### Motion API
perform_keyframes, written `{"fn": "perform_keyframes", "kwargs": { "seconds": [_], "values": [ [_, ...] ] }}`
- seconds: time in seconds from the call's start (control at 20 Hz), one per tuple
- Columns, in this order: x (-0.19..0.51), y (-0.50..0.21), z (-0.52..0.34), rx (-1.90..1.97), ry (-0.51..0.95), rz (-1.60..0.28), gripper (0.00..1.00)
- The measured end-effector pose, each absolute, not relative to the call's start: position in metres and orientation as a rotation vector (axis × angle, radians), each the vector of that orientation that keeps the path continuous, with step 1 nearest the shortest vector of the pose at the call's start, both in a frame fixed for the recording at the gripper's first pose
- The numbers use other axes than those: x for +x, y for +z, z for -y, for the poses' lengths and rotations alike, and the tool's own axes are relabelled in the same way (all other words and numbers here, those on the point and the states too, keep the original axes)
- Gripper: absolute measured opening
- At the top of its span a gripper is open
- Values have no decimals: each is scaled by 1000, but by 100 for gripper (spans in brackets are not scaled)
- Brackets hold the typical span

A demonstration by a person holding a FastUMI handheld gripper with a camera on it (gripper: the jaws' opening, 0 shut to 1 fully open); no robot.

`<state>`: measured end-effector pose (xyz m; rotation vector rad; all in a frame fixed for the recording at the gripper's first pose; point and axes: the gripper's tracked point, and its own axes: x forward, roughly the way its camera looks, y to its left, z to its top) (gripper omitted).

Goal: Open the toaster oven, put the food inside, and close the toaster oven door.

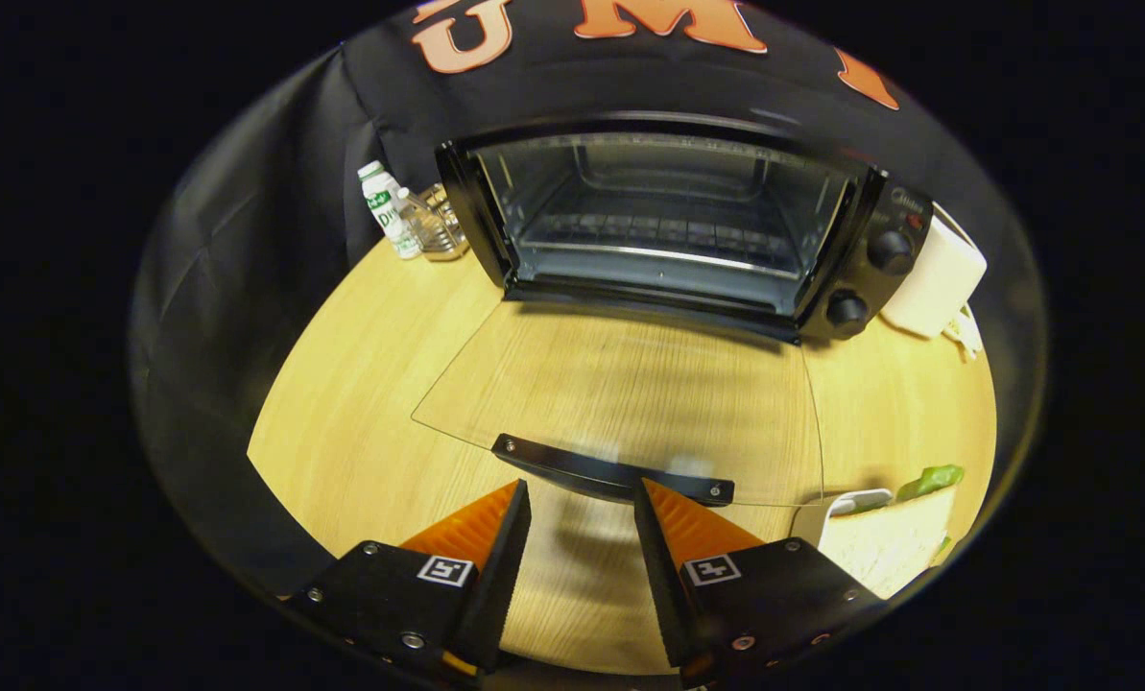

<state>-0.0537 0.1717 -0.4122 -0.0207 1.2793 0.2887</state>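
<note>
Here, you are looking down along your gripper (pixel 582 504) at a light wooden table (pixel 361 384). Its two fingers (pixel 495 537) rise from the bottom centre of the frame and stand apart with bare tabletop between them; they hold nothing.

Just ahead of the fingertips, slightly below the middle of the frame, lies the dark handle (pixel 610 470) of the toaster oven's glass door (pixel 630 403). The door is folded all the way down and lies flat, so the wood grain shows through the clear pane. The handle sits close to the fingertips, but whether they touch it cannot be told.

Beyond the door, in the upper centre of the frame, stands the black toaster oven (pixel 668 230), its cavity open toward you. A wire rack (pixel 658 235) spans the inside. Two round black knobs (pixel 870 278) sit one above the other on the oven's right-hand panel.

In the lower right of the frame, beside the right finger, a slice of bread (pixel 894 547) rests on a white plate (pixel 855 504) with something green (pixel 929 478) at its far edge.

In the upper left, beside the oven, stand a small white bottle with a green label (pixel 385 206) and a clear glass jar (pixel 433 226). At the upper right, a white appliance (pixel 937 274) sits against the oven's side.
</note>
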Motion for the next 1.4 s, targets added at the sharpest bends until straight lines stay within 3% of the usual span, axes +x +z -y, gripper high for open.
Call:
{"fn": "perform_keyframes", "kwargs": {
  "seconds": [0.25, 0.45, 0.75, 1.0, 1.4],
  "values": [
    [-47, -405, -179, 127, 304, -1293, 64],
    [-41, -358, -152, 207, 329, -1258, 75],
    [-37, -306, -39, 152, 263, -1249, 88],
    [-39, -310, 38, 96, 188, -1288, 91],
    [-81, -379, 69, 254, 185, -1523, 91]
  ]
}}
